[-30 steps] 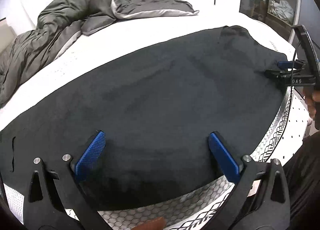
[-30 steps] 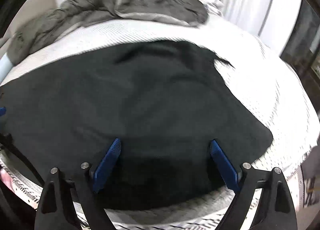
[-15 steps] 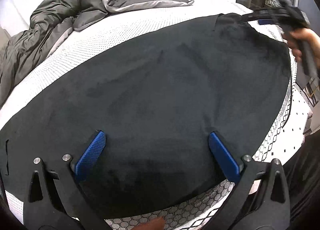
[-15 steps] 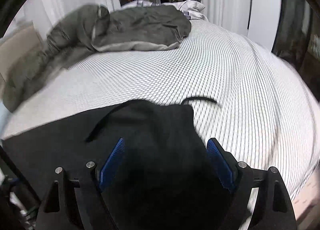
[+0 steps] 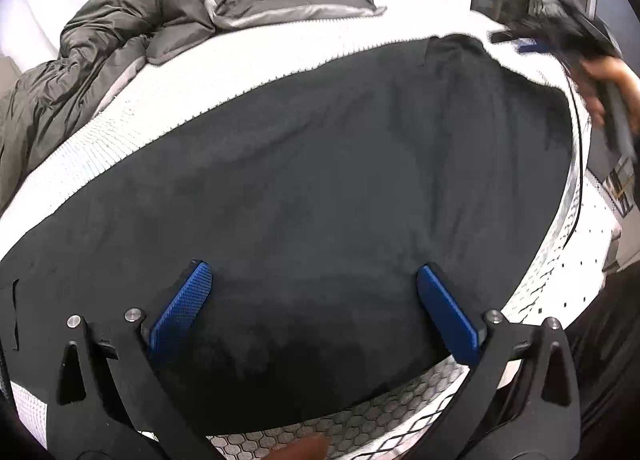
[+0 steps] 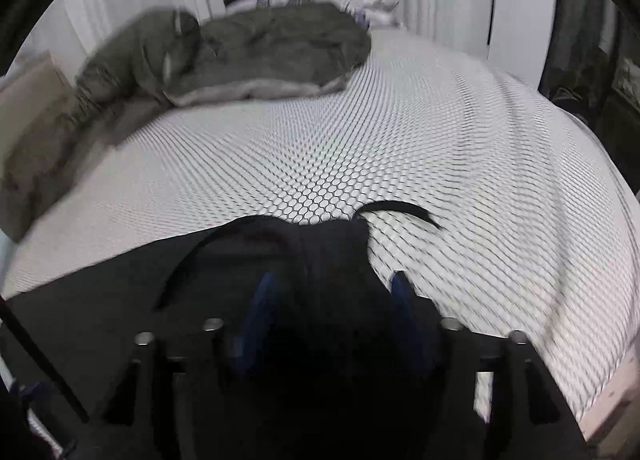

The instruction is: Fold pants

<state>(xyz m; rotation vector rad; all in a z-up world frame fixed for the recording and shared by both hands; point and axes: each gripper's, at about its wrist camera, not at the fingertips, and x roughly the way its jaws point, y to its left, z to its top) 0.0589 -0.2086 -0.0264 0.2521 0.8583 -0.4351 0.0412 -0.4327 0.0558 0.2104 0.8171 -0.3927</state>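
Note:
Black pants [image 5: 320,179] lie spread flat across the white bed. My left gripper [image 5: 312,308] is open, its blue fingers [image 5: 180,308] hovering over the near edge of the pants. My right gripper [image 6: 332,300] sits over the far corner of the pants [image 6: 320,252], near the waistband drawstring [image 6: 400,209]; its jaws are partly closed with cloth between them, and the view is blurred. The right gripper also shows in the left wrist view [image 5: 532,41], held by a hand at the pants' far right corner.
A grey duvet [image 5: 140,39] and pillows lie bunched at the head of the bed, also in the right wrist view [image 6: 248,55]. The honeycomb-patterned mattress cover [image 6: 440,139] stretches beyond the pants. The bed's edge [image 5: 560,280] curves at right.
My right gripper has moved from the pants' near edge to their far corner and its jaws have narrowed over the cloth. The left gripper has barely moved.

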